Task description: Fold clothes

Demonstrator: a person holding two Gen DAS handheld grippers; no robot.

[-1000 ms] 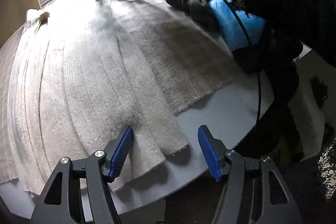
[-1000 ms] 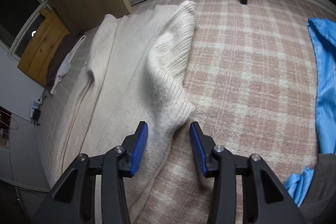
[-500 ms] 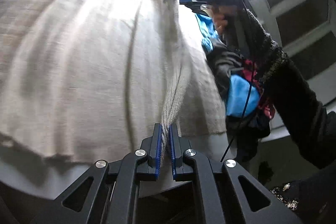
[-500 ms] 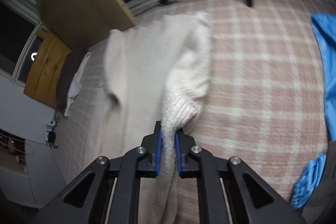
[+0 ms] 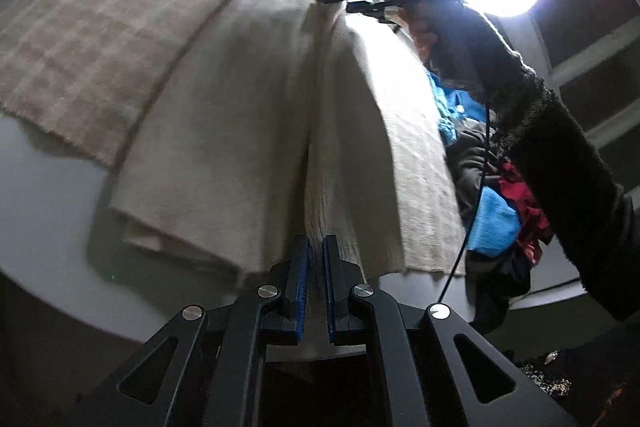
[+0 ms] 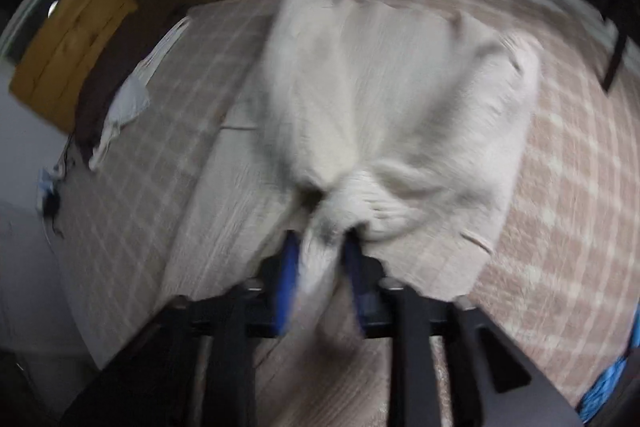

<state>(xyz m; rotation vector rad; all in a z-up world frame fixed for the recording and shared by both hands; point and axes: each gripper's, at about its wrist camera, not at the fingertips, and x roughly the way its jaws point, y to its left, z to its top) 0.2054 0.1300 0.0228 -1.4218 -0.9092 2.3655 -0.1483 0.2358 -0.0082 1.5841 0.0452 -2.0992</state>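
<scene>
The cream ribbed sweater (image 5: pixel 256 131) is draped over the checked blanket (image 5: pixel 92 27), lifted and bunched into folds. The left gripper (image 5: pixel 316 259) has its jaws clamped on the hem. The right gripper (image 6: pixel 320 267), blurred, has jaws that have just been opening, a knit fold between them.

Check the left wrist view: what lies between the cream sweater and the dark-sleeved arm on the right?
A heap of other clothes, blue, grey and red, fills that stretch between the cream sweater and the dark-sleeved arm. A thin black cable hangs across it. Only the left wrist view shows this.
</scene>
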